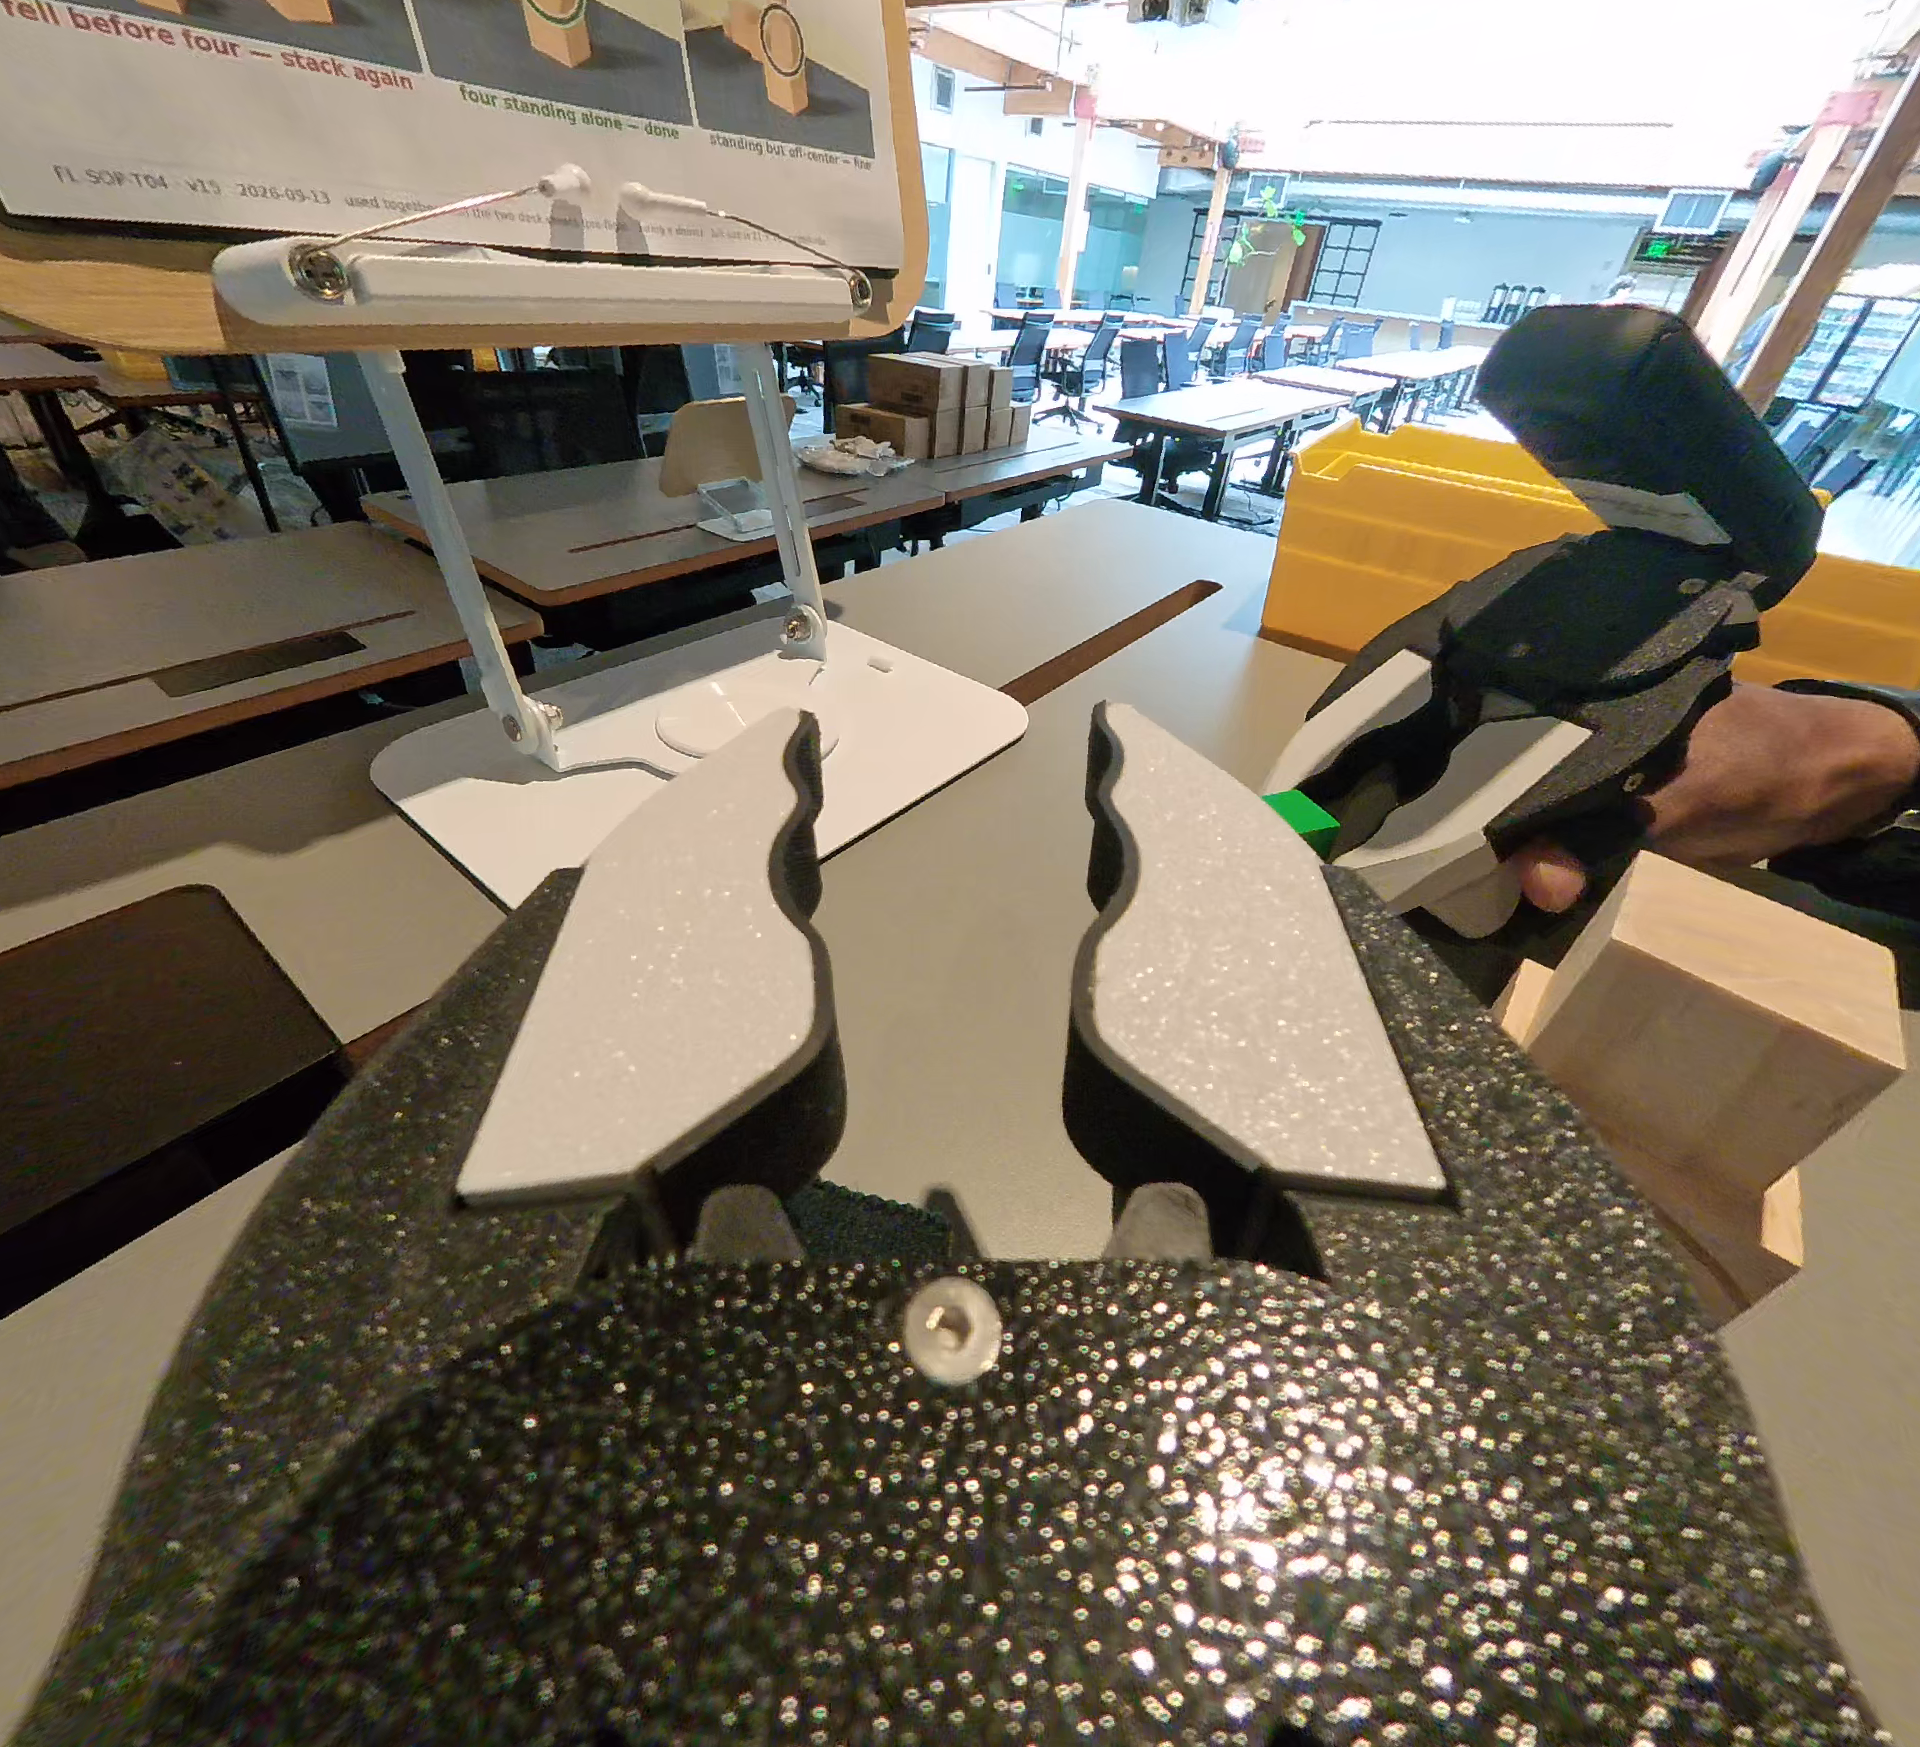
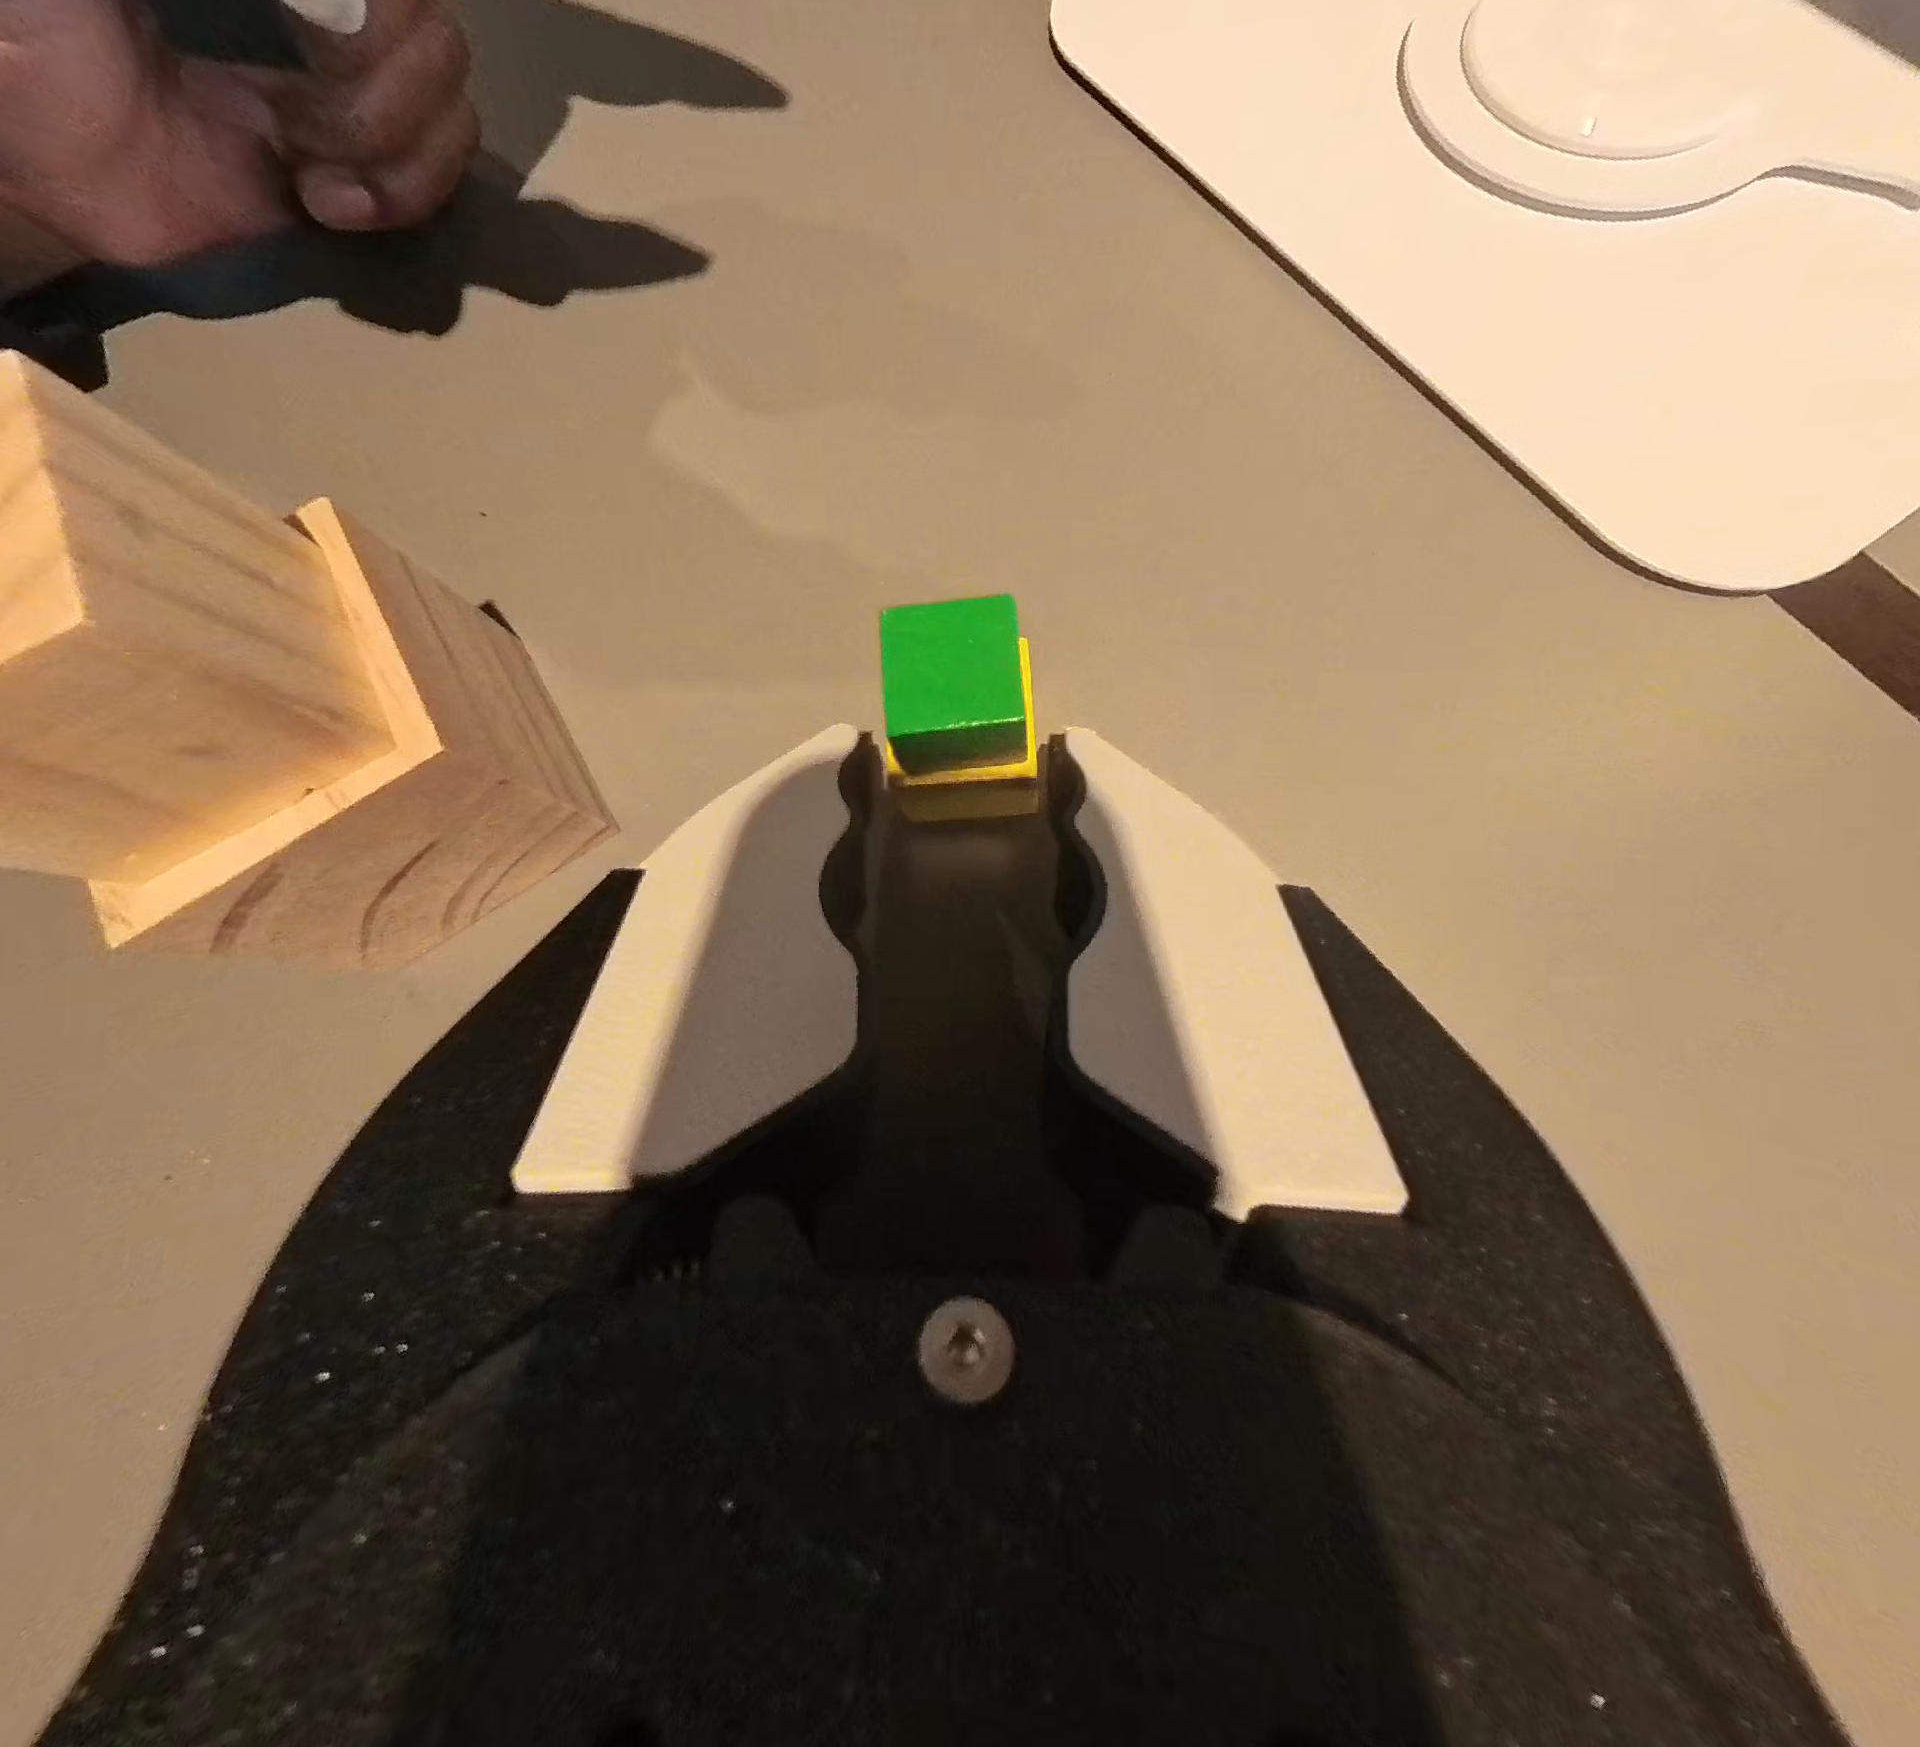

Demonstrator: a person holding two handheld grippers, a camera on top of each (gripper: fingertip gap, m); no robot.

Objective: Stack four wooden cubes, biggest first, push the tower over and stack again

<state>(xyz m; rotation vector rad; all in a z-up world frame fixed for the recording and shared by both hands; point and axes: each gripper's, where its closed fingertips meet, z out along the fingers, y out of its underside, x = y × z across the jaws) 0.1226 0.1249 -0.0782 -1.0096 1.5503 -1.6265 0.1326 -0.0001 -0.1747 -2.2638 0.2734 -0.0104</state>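
Note:
My right gripper (image 2: pixel 956 747) is shut on a small yellow cube (image 2: pixel 966 793), with a smaller green cube (image 2: pixel 948 669) sitting on top of it. I cannot tell if the pair rests on the grey table (image 2: pixel 1039 347) or is lifted. To its left, a plain wooden cube (image 2: pixel 156 648) stands on a larger wooden cube (image 2: pixel 468 824). In the left wrist view my left gripper (image 1: pixel 951 741) is open and empty over the table. To its right there are the right gripper (image 1: pixel 1351 824), the green cube (image 1: pixel 1299 819) and the wooden stack (image 1: pixel 1704 1022).
A white stand base (image 1: pixel 914 731) lies just beyond my left gripper and holds a board with an instruction sheet (image 1: pixel 468 35). It also shows in the right wrist view (image 2: pixel 1558 243). A yellow bin (image 1: pixel 1403 534) stands at the far right. A dark panel (image 1: pixel 135 1022) lies at the left. The tips of one gripper are about 15 cm away from the tips of the other. Left tips and right tips are each some 11 cm from the wooden stack (image 1: pixel 1704 1022).

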